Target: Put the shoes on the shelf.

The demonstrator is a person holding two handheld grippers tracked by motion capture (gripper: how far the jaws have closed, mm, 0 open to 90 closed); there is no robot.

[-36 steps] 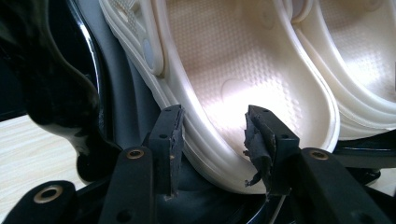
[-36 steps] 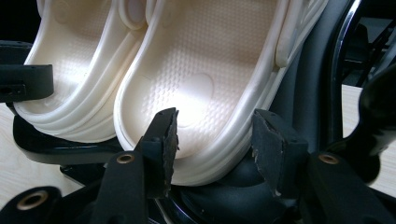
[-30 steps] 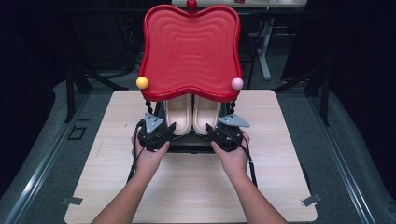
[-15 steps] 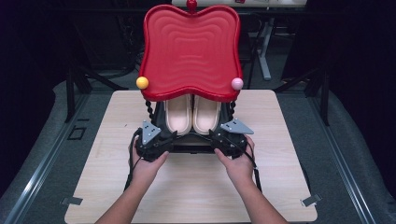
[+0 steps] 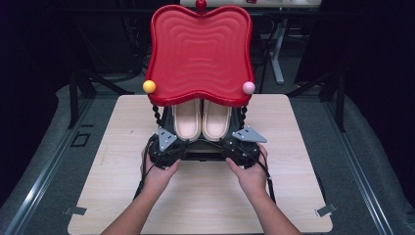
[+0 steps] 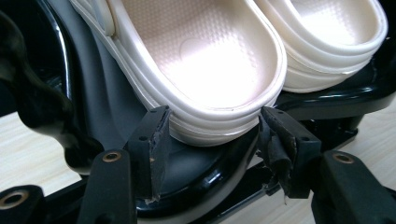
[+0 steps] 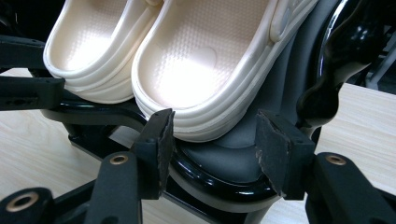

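Slippers (image 5: 201, 119) under red lid (image 5: 200, 51), black post (image 7: 334, 60) beside.

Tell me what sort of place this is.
Probably a lab or recording room, not a home: a bare wooden table stands on grey carpet under dark surroundings, another desk's white leg shows behind, and floor rails run alongside. A red-topped shoe rack holds cream slippers.

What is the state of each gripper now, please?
Left gripper: open, jaws on either side of the heel of a cream slipper.
Right gripper: open, jaws straddling the other slipper, not clamped.
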